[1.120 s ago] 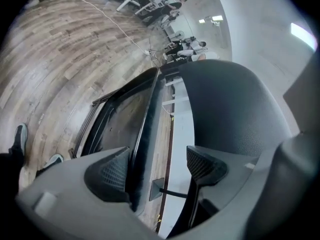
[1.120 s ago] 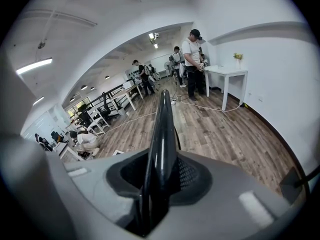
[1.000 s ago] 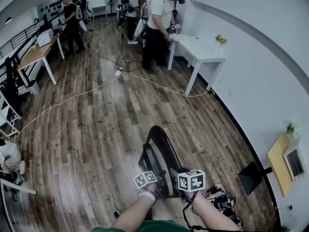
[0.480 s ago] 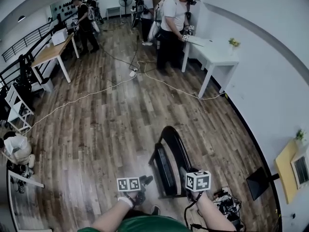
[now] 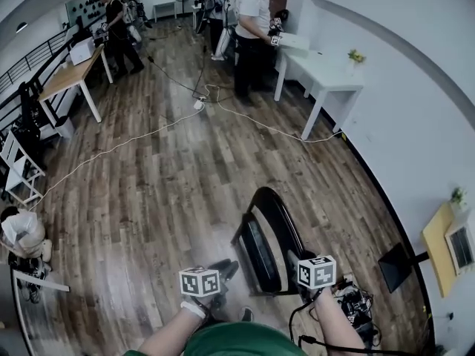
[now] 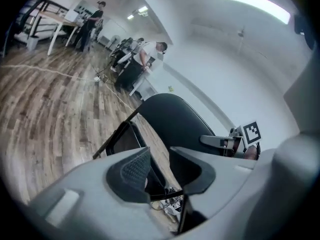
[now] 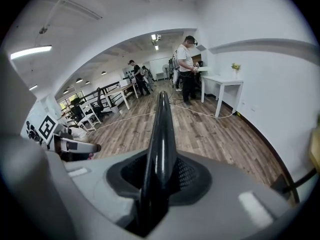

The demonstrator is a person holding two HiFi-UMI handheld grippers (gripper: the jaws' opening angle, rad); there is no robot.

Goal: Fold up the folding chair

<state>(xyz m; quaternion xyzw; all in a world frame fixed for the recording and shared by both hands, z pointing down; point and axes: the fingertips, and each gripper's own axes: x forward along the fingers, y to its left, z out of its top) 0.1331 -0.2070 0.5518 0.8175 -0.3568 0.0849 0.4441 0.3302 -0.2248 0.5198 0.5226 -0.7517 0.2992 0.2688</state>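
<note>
1. Folding chair [image 5: 261, 252] stands on the wooden floor [image 5: 171, 191] just ahead of the person, its seat tipped up toward the back. It looks partly closed.
2. Right tongs [image 7: 161, 174] are clamped on the thin black rim of the chair back.
3. Left tongs [image 6: 160, 170] hang left of the chair, apart from it. Their jaws have just been closing to a narrow gap with nothing between them.
4. Judgement on the step: keep the right hold steady as an anchor. Bring the left tongs to the seat's front edge and press it flat to the back, staying clear of the hinge.
5. Count: one folding chair, two tongs, one white table [image 5: 326, 80], one wooden table [image 5: 70, 76].
</note>
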